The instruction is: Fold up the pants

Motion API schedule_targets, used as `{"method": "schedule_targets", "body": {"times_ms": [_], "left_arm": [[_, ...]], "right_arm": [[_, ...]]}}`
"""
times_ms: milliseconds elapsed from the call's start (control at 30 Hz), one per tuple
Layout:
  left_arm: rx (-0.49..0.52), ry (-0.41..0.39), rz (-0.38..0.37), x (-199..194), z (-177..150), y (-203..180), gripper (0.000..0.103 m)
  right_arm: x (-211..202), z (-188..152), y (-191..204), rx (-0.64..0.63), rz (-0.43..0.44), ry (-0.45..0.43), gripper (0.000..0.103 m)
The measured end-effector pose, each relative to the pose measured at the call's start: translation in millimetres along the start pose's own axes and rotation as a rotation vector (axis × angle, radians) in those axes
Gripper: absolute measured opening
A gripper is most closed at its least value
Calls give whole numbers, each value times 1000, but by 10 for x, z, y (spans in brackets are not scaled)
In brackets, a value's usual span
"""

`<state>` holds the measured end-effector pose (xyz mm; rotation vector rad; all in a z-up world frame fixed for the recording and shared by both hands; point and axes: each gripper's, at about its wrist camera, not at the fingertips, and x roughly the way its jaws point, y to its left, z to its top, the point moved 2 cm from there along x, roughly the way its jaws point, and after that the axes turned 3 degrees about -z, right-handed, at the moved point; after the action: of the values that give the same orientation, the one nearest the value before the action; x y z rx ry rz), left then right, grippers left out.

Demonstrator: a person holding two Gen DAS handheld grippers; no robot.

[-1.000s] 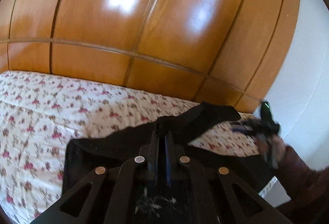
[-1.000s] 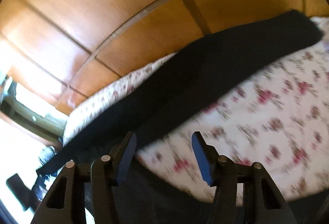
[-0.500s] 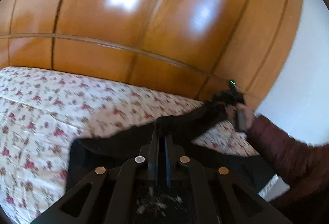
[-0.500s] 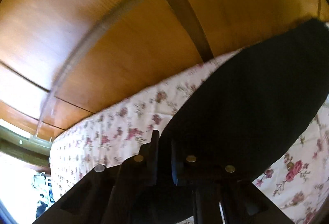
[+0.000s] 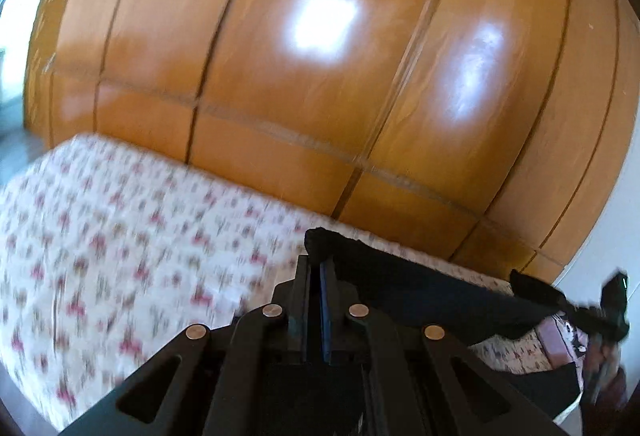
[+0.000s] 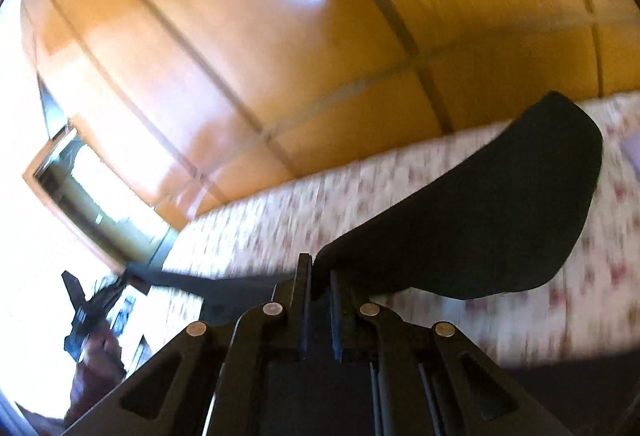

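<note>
Your left gripper [image 5: 319, 268] is clamped tight on an edge of the black pants [image 5: 420, 296], with a small fold of the cloth poking up above its fingertips. From there the fabric runs as a taut band to your right, above the flowered bedspread [image 5: 120, 236], to your right gripper [image 5: 600, 316], which shows small and blurred at the edge of the left wrist view.

In the right wrist view your right gripper [image 6: 320, 276] is also pinched narrow on the pants [image 6: 480, 220]: cloth sits between its pads, and a broad dark flap swings up and to the right of the fingers, hanging clear of the bedspread [image 6: 540, 316]. A thinner strip of the same fabric leads away to the left, toward your left gripper [image 6: 94, 310], seen dimly against the bright light there.

So the pants are held between your two grippers, stretched above the bed. Behind the bed stands a glossy wooden wardrobe [image 5: 320, 96] with panelled doors. Both views are smeared with motion blur.
</note>
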<state>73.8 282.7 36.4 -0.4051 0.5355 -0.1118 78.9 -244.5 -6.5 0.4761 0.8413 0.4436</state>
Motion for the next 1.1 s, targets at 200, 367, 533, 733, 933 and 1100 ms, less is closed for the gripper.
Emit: {"method": "schedule_targets", "body": {"times_ms": [200, 367, 533, 733, 933, 1100], "left_arm": [[-182, 166, 70, 21, -819, 504, 4], [-356, 281, 117, 103, -1329, 846, 6], [-644, 226, -50, -210, -1502, 1054, 29], [-752, 190, -159, -319, -1540, 1016, 36], [-643, 260, -65, -93, -1514, 838, 16], [-526, 196, -45, -116, -1301, 700, 8]], "right_arm": [[361, -981, -171, 29, -58, 230, 7], [563, -1021, -378, 57, -75, 253, 7], [432, -1093, -361, 44, -78, 240, 7], [471, -1111, -349, 52, -77, 230, 7], [443, -1082, -315, 37, -83, 224, 7], [177, -923, -109, -12, -52, 157, 7]]}}
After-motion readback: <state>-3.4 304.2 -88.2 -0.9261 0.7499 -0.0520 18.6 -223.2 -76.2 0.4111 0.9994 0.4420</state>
